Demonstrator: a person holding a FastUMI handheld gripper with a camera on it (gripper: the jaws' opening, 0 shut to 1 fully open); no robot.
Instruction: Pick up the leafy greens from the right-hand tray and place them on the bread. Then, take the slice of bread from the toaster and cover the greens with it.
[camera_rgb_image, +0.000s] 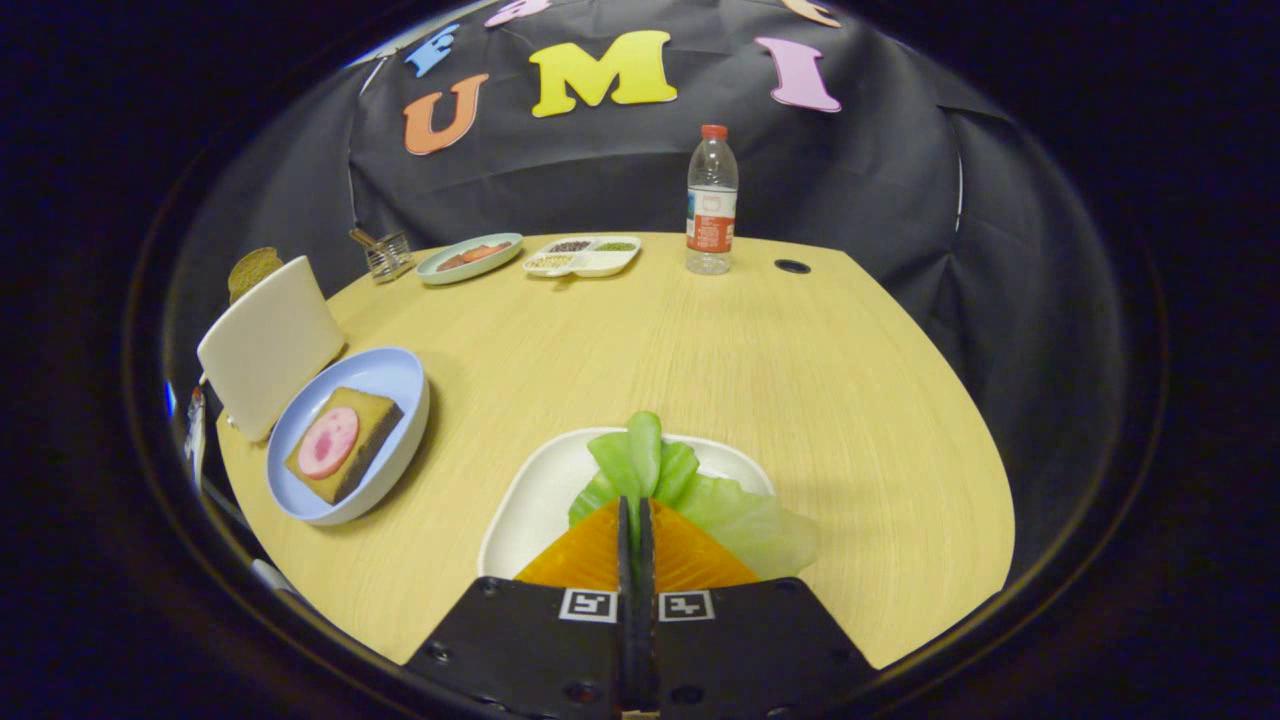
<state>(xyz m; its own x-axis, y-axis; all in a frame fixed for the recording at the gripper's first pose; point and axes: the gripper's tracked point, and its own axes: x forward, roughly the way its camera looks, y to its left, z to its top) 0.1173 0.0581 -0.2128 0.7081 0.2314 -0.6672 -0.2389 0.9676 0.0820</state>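
Note:
The leafy greens (700, 490) lie over the white tray (535, 495) just ahead of my fingers. My gripper (636, 505) is shut, its fingertips pinched on the stalk end of the greens. To the left, a blue plate (400, 380) holds a slice of bread (372, 415) topped with a pink round slice (328, 442). Behind that plate stands the white toaster (270, 340), and a brown bread slice (254, 268) pokes out of its top.
At the back of the wooden table (700, 350) stand a water bottle (711, 200), a divided white dish (585, 258), a teal plate (470, 258) and a small wire holder (387, 255). A cable hole (792, 266) sits right of the bottle.

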